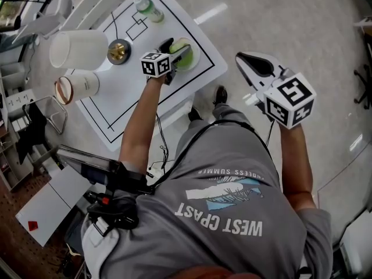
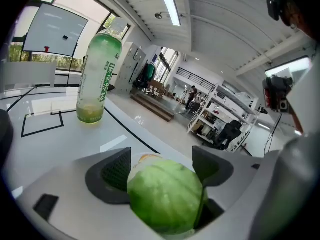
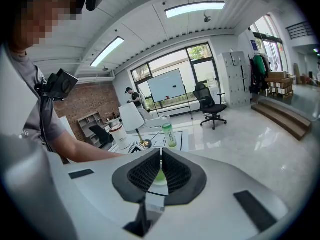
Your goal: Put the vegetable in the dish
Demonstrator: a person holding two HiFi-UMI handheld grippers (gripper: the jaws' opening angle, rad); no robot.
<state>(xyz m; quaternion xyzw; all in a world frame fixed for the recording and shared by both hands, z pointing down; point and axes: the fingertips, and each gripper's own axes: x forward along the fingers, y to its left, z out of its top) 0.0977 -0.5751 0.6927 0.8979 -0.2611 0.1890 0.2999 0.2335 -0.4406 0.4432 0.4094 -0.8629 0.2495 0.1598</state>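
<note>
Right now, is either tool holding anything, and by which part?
Nothing is held. The left tool stands open around the cabbage, which sits in the dish; the right tool is shut and empty.

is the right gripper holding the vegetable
No, the right gripper has its jaws closed together with nothing held between them.

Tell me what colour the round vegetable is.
Pale green; the round vegetable shows best in the left gripper view.
</note>
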